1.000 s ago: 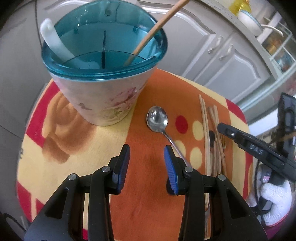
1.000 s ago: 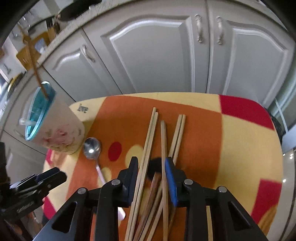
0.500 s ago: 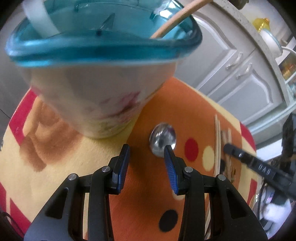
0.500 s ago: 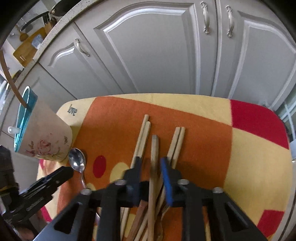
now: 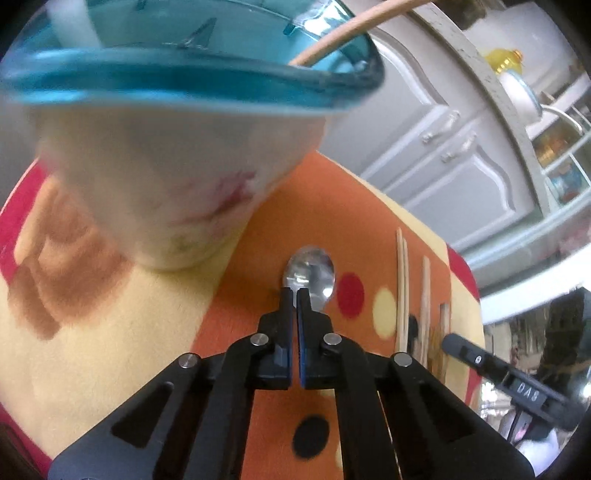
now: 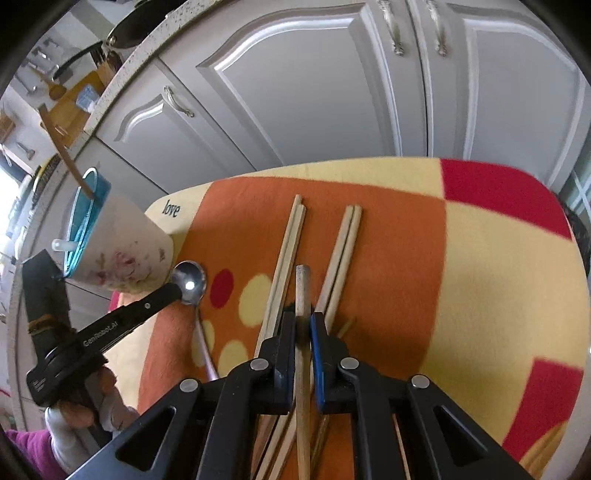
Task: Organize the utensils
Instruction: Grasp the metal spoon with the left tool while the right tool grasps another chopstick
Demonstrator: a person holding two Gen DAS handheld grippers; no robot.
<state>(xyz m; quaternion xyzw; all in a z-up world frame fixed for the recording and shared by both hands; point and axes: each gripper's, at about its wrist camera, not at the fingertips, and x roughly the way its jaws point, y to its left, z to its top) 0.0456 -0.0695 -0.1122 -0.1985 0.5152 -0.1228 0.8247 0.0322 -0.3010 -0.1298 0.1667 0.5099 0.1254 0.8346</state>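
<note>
Holder: the cup (image 5: 159,177) stands at the far left of the cloth (image 5: 110,350). It already holds a white handle (image 5: 74,22) and one chopstick (image 5: 354,27) leaning out over the blue rim. That much of the sorting looks done.
Spoon: the spoon (image 5: 314,275) lies on the cloth just beside the cup's base, bowl toward the cup, handle running back toward you. It is not yet in the cup.
Left gripper: your left gripper (image 5: 294,295) has just snapped closed at the neck of the spoon. The jaws stand together with only a sliver between them. From the right wrist view its tip (image 6: 173,291) touches the spoon bowl (image 6: 189,282), but you cannot tell from either view whether the neck is truly pinched or the jaws met beside it.
Right gripper: your right gripper (image 6: 303,325) has just been closing and is clamped on a single stick (image 6: 303,291), which passes straight between the pads and pokes out ahead of them.
Loose sticks: two pairs (image 6: 286,266) (image 6: 341,258) lie on the cloth either side of the held one, and more ends show under the gripper.
Left to do: by my reading, most of the job remains. You must carry the spoon and the held stick to the cup, then the pairs.
Watch: a thin spoon neck may slip out when you lift.
</note>
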